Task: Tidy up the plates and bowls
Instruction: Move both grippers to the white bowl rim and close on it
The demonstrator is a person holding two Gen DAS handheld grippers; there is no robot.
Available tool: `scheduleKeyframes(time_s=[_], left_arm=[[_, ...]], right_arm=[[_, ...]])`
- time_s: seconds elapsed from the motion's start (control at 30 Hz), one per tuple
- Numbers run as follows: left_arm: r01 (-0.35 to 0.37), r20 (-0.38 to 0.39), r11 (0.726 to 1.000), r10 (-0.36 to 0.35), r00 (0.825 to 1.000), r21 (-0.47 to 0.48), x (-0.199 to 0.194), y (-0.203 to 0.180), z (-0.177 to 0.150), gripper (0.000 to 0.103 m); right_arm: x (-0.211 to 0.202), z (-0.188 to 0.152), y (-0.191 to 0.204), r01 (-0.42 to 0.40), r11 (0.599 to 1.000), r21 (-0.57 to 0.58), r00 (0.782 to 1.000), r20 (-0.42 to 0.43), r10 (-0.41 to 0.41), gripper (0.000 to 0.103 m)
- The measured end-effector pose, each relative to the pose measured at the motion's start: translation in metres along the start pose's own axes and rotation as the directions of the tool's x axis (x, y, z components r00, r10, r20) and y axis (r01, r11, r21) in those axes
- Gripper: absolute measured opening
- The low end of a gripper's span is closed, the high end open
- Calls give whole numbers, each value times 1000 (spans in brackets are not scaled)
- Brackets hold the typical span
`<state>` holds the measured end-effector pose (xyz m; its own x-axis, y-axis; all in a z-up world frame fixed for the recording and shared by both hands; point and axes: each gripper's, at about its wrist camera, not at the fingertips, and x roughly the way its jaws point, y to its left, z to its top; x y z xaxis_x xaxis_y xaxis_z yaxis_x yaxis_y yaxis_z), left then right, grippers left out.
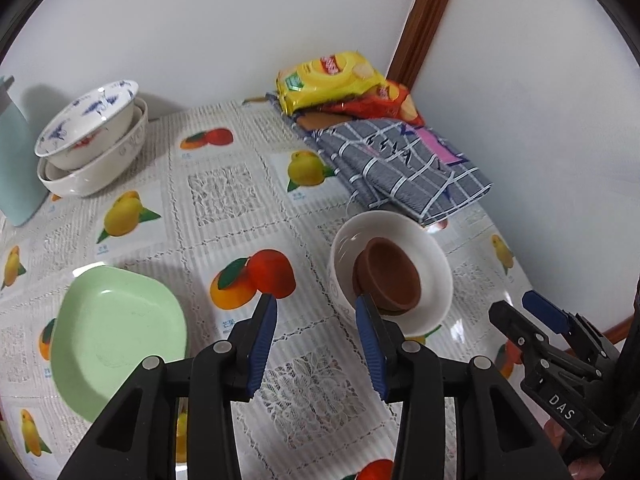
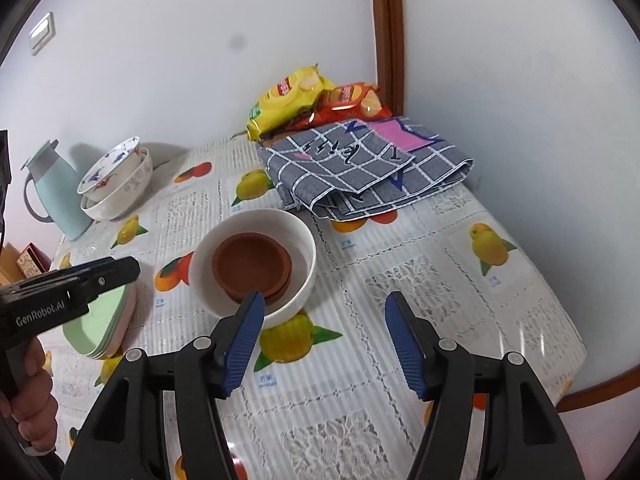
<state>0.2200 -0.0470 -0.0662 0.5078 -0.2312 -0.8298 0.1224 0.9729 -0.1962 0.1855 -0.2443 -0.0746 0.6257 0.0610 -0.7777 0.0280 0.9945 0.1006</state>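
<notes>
Left wrist view: left tool [image 1: 316,306], jaws part-open and empty, with white bowl [image 1: 432,252] holding brown bowl [image 1: 394,276] at its right finger. Right tool [image 2: 324,306], open and empty, has it leftward. Right wrist view alone reveals stacked plates [image 2: 116,320]; nested bowls [image 1: 92,140] lie farthest.

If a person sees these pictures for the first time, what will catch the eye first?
Probably the white bowl in the middle of the fruit-print tablecloth, with brown dishes nested inside. Next, the green plate at the near left and the bright yellow snack bag on the checked cloth in the far corner. Both grippers, left and right, hang open near the bowl.
</notes>
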Motion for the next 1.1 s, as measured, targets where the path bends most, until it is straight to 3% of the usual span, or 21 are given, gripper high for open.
scheduleKeyframes(time_s=[0.37,0.67,0.8,1.1], left_arm=[[18,-45,1000,-19,999,-2,43,-4,20,39],[5,-88,1000,-8,996,-24,73,-3,27,39],[-18,-104,1000,16,994,-16,83,-3,27,39],[-14,-152,1000,16,988,17,98,-6,28,34]], right_arm=[[60,15,-3,-9,1000,24,997,-76,11,61],[88,21,-3,-19,999,38,993,-119,23,51],[98,23,1,7,1000,29,988,-152,-2,37],[114,27,1,19,999,39,981,-193,-11,37]])
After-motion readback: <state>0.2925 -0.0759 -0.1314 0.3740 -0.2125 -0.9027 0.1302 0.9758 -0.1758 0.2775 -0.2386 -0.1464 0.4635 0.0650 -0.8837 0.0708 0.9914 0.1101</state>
